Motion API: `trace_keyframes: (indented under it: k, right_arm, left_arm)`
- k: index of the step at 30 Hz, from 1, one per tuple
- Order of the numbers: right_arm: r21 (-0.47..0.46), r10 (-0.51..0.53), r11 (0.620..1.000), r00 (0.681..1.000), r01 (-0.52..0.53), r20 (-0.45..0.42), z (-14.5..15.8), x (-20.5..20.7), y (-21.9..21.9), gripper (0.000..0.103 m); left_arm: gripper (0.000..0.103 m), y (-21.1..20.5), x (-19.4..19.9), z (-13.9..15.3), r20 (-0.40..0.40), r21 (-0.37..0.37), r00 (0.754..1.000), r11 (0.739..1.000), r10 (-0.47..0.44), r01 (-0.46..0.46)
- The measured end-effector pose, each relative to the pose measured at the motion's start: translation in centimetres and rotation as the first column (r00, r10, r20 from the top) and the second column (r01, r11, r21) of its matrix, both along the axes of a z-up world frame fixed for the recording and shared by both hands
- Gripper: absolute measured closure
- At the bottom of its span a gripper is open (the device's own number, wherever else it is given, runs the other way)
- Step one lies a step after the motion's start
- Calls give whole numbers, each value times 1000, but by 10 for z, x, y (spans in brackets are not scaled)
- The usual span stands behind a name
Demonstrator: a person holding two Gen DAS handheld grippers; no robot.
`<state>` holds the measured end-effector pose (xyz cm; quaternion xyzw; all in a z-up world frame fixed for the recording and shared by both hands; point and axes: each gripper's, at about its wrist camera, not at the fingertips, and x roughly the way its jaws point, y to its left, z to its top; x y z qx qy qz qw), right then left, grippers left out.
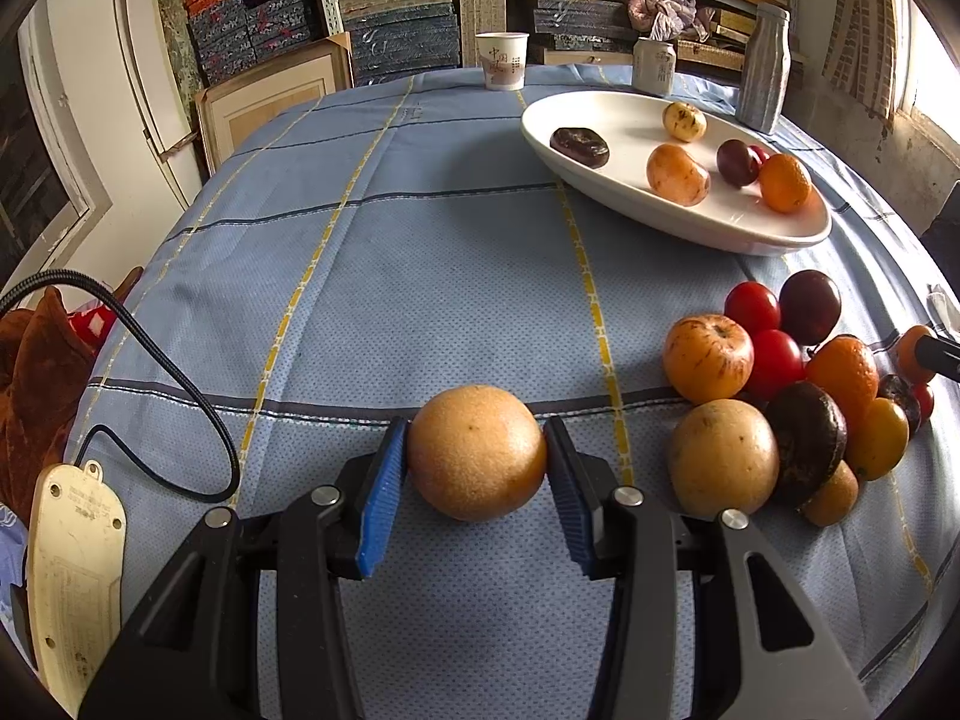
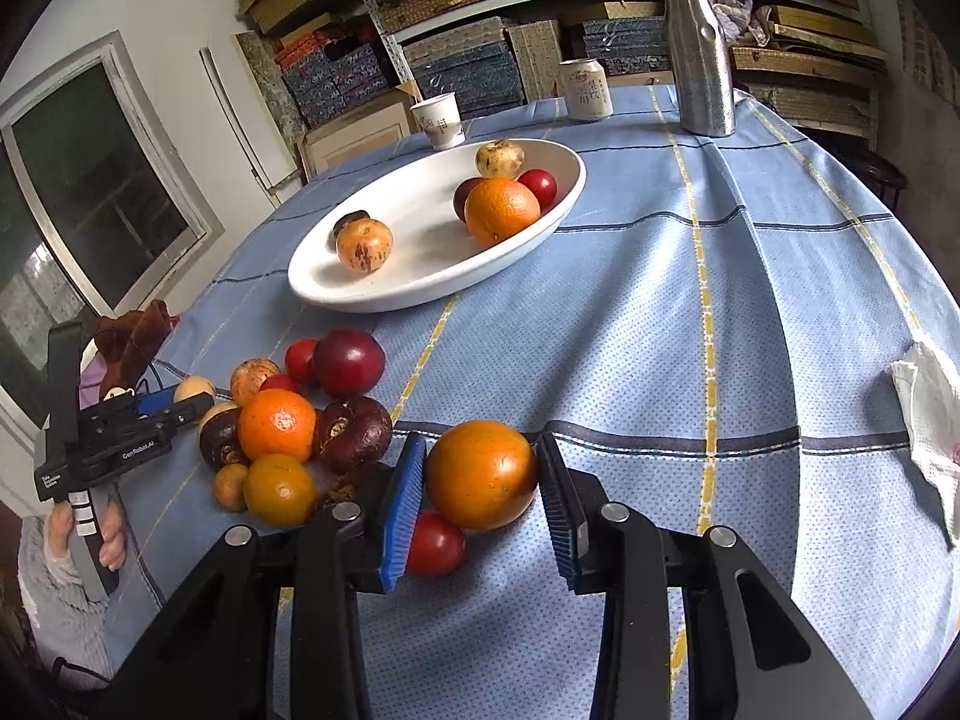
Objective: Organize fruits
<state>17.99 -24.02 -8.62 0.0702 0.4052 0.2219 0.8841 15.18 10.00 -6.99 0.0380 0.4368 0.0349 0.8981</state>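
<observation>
In the left wrist view my left gripper (image 1: 476, 459) is shut on a tan round fruit (image 1: 477, 420), with a blue pad pressing on each side, low over the blue cloth. In the right wrist view my right gripper (image 2: 480, 477) is shut on an orange (image 2: 480, 480), and a red tomato (image 2: 435, 543) lies just under its left finger. A pile of loose fruit (image 1: 780, 396) (image 2: 282, 420) lies between the two grippers. Farther back, the white oval dish (image 1: 750, 234) (image 2: 372, 300) holds several fruits.
A paper cup (image 1: 503, 60), a can (image 2: 585, 89) and a metal bottle (image 2: 699, 54) stand at the table's far end. A white cloth (image 2: 930, 438) lies at the right edge. A cream power strip (image 1: 72, 570) with a black cable sits at the left edge.
</observation>
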Motion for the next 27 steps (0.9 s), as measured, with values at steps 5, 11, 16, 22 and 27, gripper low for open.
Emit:
trace_keyframes:
  k: [5, 11, 16, 22, 27]
  right_arm:
    - [6, -4, 1000, 1000, 4, 7, 1, -1, -1, 65]
    - [21, -14, 1000, 1000, 13, 20, 3, -2, -4, 65]
    - [26, -15, 1000, 1000, 14, 22, 3, -2, -5, 65]
    - [31, -23, 999, 1000, 23, 8, 2, 0, -7, 65]
    - [25, -21, 999, 1000, 20, 20, 13, -4, -7, 65]
  left_arm:
    - [57, 0, 0, 0, 0, 0, 1000, 1000, 0, 0]
    - [57, 1, 0, 0, 1, -3, 1000, 1000, 0, 0]
    - [57, 3, -1, 2, 9, -19, 1000, 1000, 3, -3]
    - [57, 3, -6, 9, 41, -40, 999, 999, -16, 18]
    - [57, -7, -7, 27, 84, -46, 995, 997, -52, 56]
